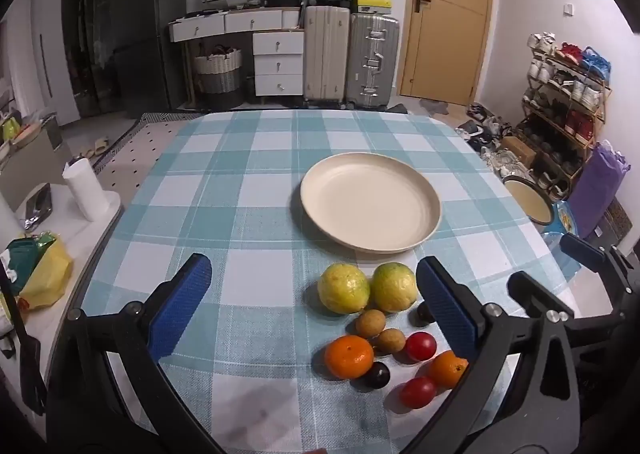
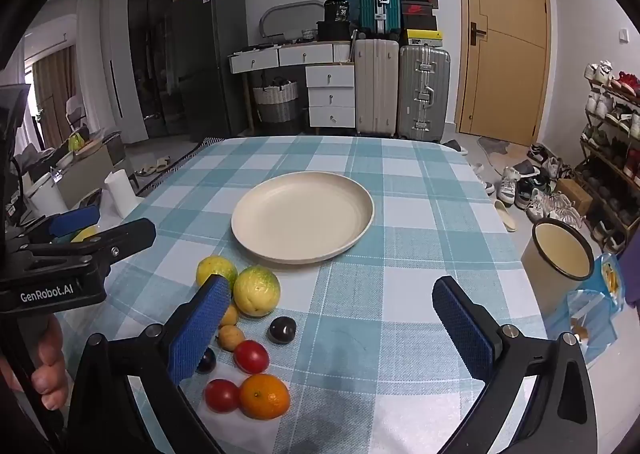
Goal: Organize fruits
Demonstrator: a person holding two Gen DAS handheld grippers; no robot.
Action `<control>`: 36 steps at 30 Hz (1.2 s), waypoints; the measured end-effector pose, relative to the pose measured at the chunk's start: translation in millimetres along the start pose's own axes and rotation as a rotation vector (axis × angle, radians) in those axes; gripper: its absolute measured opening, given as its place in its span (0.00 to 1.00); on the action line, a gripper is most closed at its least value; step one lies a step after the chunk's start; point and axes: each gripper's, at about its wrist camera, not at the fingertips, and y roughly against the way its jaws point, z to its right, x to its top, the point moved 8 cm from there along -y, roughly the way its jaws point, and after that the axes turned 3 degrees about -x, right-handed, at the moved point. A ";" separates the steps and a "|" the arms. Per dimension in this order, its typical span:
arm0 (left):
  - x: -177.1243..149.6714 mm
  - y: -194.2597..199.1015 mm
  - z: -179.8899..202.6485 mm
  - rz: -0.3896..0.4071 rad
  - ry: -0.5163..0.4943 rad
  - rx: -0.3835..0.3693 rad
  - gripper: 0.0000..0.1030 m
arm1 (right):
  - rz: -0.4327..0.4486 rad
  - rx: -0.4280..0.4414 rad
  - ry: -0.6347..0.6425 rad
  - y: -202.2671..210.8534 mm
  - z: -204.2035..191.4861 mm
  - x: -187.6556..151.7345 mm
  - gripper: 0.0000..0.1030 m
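A cream plate [image 1: 430,200] [image 2: 244,226] lies empty in the middle of the checked tablecloth [image 1: 240,190] [image 2: 400,254]. In front of it lies a cluster of fruit: two yellow-green citrus [image 1: 343,293] [image 2: 256,290], two oranges [image 1: 349,357] [image 2: 264,396], two red tomatoes [image 1: 421,346] [image 2: 251,356], two small brown fruits [image 1: 370,323] [image 2: 231,337] and dark plums [image 1: 378,375] [image 2: 282,330]. My left gripper [image 1: 314,304] hangs open above the cluster. My right gripper [image 2: 328,328] is open too, its left pad over the fruit's right side. Nothing is held.
A paper-towel roll [image 1: 82,190] and a yellow bag [image 1: 46,274] sit on a counter left of the table. An enamel pot [image 2: 560,254] stands beside the table's right edge. A hand [image 2: 50,366] holds the left gripper. Suitcases, drawers and a shoe rack line the far room.
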 end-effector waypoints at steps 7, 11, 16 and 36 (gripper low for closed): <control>6.9 1.6 -2.1 0.034 -0.014 0.015 0.99 | 0.003 0.023 -0.033 -1.8 4.2 0.1 1.00; 2.5 1.9 -4.3 0.044 -0.014 0.017 0.99 | 0.009 0.024 -0.018 -3.1 -1.8 2.5 1.00; 0.2 -2.0 -5.1 0.035 -0.018 0.027 0.99 | 0.022 0.026 -0.030 -1.2 -0.1 3.7 1.00; -2.3 -5.0 -0.3 0.023 -0.038 0.006 0.99 | 0.027 0.035 -0.052 -2.8 5.4 2.8 1.00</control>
